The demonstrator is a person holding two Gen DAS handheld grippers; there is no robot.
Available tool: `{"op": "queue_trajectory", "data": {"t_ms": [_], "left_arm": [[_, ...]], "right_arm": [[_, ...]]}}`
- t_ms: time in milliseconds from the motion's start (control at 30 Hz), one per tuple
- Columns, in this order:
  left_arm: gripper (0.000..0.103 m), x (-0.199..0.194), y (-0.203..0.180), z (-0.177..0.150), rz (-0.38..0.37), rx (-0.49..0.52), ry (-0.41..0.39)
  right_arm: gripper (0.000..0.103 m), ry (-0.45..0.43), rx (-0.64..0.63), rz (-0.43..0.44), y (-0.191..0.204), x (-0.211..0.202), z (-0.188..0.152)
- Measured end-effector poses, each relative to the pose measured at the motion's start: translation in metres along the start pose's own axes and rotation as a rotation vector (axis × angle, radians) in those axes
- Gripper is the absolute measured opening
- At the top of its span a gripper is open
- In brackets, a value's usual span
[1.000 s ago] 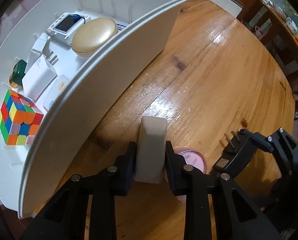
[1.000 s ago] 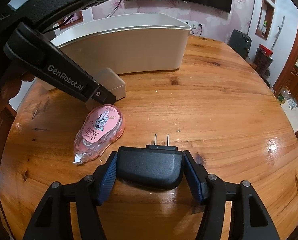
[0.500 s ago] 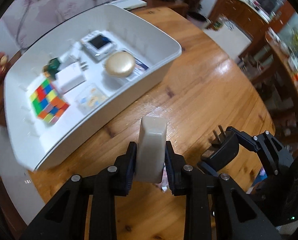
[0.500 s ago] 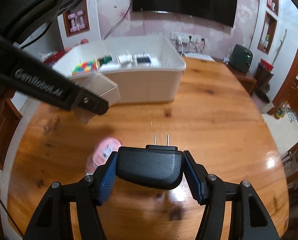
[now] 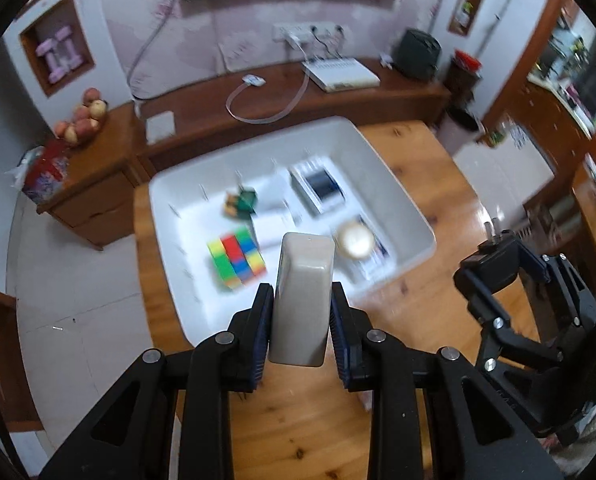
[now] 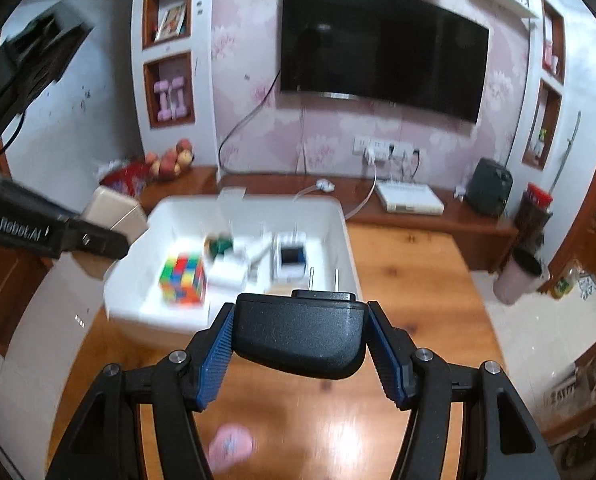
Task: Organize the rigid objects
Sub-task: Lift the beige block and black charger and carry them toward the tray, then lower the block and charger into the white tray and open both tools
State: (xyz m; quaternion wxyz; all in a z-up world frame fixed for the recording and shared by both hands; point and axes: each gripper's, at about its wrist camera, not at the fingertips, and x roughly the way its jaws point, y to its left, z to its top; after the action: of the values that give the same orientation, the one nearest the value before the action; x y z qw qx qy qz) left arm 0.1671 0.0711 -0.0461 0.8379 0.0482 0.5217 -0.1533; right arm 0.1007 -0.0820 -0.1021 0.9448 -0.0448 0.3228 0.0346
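White bin (image 5: 394,184) mostly filled; bare floor left of colour cube (image 5: 237,258).

Both wrist views look down from well above the table (image 5: 418,184), sharing the white bin (image 5: 382,168)

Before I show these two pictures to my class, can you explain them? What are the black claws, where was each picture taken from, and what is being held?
No robot here: a person holds a two-finger gripper in each hand, each with a wide-angle camera looking along its fingers. In the left camera's picture, the left gripper is shut on a beige block. In the right camera's picture, the right gripper is shut on a black plug adapter. Beyond them, a white bin on a wooden table holds a colour cube and other small items. A blurred pink object lies on the table.
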Motion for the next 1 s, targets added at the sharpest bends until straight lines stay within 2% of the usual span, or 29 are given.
{"op": "queue_trajectory", "data": {"t_ms": [133,267,433,567,800,1000], "left_arm": [[0.029,0.008,0.018,0.029,0.040,-0.062,-0.026],[0.029,0.029,0.037,0.050,0.045,-0.154,-0.026],[0.029,0.070,0.058,0.069,0.045,-0.237,0.013],[0.029,0.105,0.069,0.074,0.069,-0.264,0.054],[0.029,0.165,0.087,0.071,0.127,-0.281,0.162],[0.030,0.190,0.092,0.067,0.174,-0.263,0.206]], "right_arm": [[0.063,-0.029,0.017,0.003,-0.002,0.014,0.039],[0.063,-0.034,0.032,0.028,-0.001,0.035,0.069],[0.063,0.017,0.045,0.027,0.003,0.077,0.087],[0.063,0.090,0.052,0.048,0.009,0.114,0.086],[0.063,0.272,0.012,0.078,0.026,0.177,0.060],[0.063,0.364,0.007,0.097,0.032,0.199,0.045]]}}
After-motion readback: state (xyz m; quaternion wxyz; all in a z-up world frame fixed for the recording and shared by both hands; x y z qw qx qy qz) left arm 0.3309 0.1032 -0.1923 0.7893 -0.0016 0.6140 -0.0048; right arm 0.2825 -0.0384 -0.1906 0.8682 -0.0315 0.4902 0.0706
